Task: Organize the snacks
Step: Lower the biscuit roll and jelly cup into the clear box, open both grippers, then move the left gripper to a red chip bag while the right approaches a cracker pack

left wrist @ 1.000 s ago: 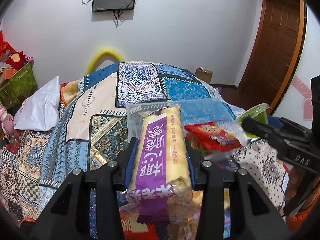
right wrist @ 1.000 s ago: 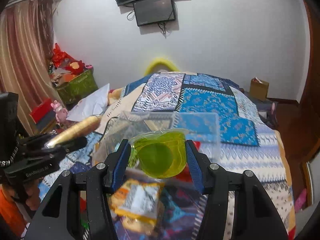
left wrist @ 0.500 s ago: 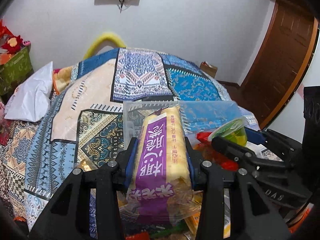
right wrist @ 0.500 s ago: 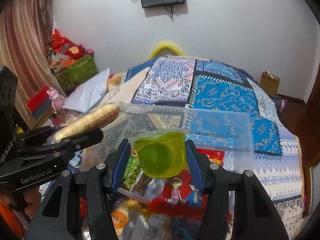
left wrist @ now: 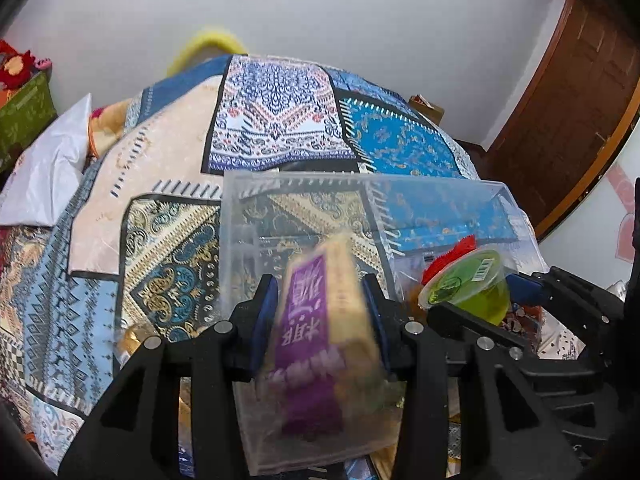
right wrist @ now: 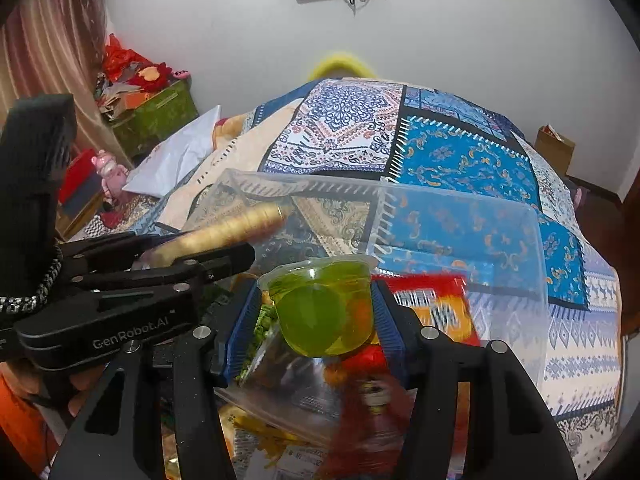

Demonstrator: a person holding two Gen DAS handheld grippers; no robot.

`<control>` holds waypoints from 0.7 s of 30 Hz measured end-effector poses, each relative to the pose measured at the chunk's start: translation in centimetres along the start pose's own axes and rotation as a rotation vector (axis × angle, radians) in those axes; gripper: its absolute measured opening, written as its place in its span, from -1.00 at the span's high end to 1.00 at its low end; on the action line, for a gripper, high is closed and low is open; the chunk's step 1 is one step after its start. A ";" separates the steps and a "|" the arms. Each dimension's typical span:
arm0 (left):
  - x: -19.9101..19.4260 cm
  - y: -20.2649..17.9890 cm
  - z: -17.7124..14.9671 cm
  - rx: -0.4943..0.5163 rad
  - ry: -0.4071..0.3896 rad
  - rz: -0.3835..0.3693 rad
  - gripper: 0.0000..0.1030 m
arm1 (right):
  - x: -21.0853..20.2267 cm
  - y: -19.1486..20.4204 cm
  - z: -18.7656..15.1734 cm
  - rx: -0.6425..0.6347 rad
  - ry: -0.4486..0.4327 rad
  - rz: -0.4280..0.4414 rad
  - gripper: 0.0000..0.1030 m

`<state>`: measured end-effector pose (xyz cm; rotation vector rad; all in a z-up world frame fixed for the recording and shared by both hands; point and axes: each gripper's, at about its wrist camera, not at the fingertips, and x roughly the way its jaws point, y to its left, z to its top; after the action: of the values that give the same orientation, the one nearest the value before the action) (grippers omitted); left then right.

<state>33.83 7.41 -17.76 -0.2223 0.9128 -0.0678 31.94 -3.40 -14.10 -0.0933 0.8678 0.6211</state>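
Holding position above a clear plastic bin point(left wrist: 400, 204), both grippers carry snacks. The left gripper point(left wrist: 320, 312) has its jaws spread wider than the yellow-and-purple snack pack point(left wrist: 324, 320) between them; the pack appears blurred, with a visible gap at the left pad, so whether it is gripped cannot be determined. From the right wrist view, the same pack point(right wrist: 228, 232) projects over the near-left corner of the bin point(right wrist: 460, 216).

The right gripper point(right wrist: 320, 312) is closed on a green jelly cup point(right wrist: 324, 312), with one blue pad against each side wall. The cup is tilted with its base toward the camera. In the left wrist view, the cup point(left wrist: 472, 284) sits over the right part of the bin.

A red snack packet point(right wrist: 432, 300) lies inside the bin, beyond the cup. The bin rests on a patterned patchwork blanket point(left wrist: 276, 120).
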 end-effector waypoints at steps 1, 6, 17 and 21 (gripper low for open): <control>0.0 -0.1 0.0 0.001 0.001 0.003 0.16 | 0.0 -0.2 0.0 0.006 0.002 0.008 -0.05; -1.0 -0.3 -0.1 0.006 -0.010 -0.001 0.07 | -0.9 -0.5 0.0 0.031 -0.012 0.030 -0.18; -8.0 -1.8 -0.8 0.073 -0.113 0.017 -0.07 | -5.9 0.6 -0.1 0.011 -0.095 -0.009 -0.26; -11.0 -1.9 -1.8 0.083 -0.144 0.021 -0.19 | -8.1 0.9 -0.8 0.006 -0.124 -0.029 -0.28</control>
<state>25.75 6.93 -9.89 -0.1383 0.7672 -0.0688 27.04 -6.71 -8.50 -0.0609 0.7477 0.5907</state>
